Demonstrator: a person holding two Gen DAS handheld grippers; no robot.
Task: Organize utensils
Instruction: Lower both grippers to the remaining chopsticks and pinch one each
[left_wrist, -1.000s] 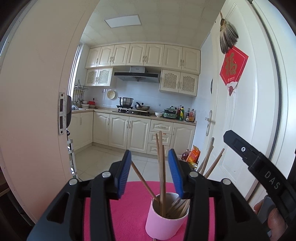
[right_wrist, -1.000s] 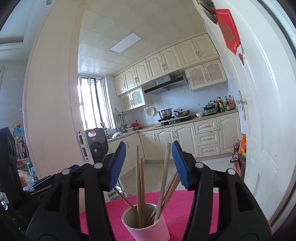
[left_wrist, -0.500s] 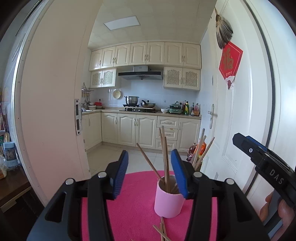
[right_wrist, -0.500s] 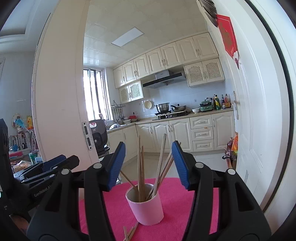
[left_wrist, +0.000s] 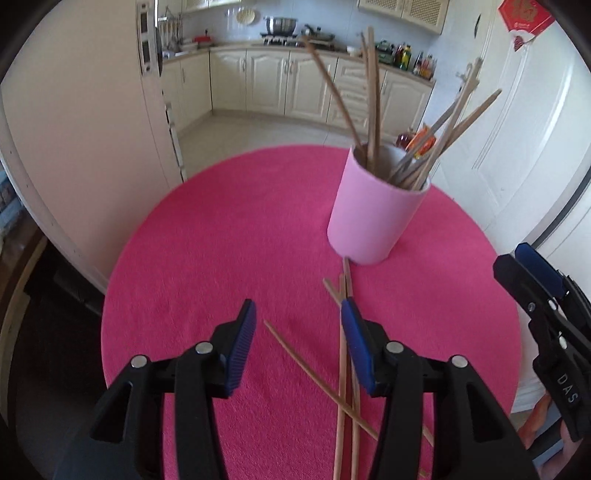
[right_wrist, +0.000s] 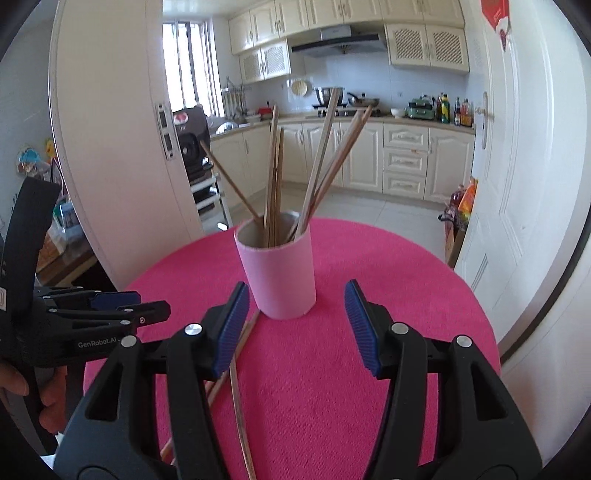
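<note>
Step in hand: you are lining up to pick a loose chopstick off the tabletop (left_wrist: 229, 236) so it can join the others in the pink cup (left_wrist: 373, 214).
Left gripper (left_wrist: 297, 334): released, nothing between its pads; its jaws have just been opening. It hangs over the near part of the pink cloth, tilted down at the loose sticks.
Right gripper (right_wrist: 295, 325): also released and empty, aimed at the base of the cup from the near side.
Loose chopsticks (left_wrist: 345, 354): several lie crossed on the cloth, just near of the cup; one lone stick (left_wrist: 295, 354) slants out to the left of the pile, its far tip between your left jaws.
Cup contents: a bundle of chopsticks (left_wrist: 373, 99) already stands in it, fanned out and leaning.
Best target: take the lone slanted stick first, since it lies free at its far end and crosses the others only at the near end.
Grip advice: turn the left gripper so its pads straddle the stick across its width, and close near the middle so it does not swing.
Watch for: dragging the crossed sticks along, and knocking the light cup.
</note>
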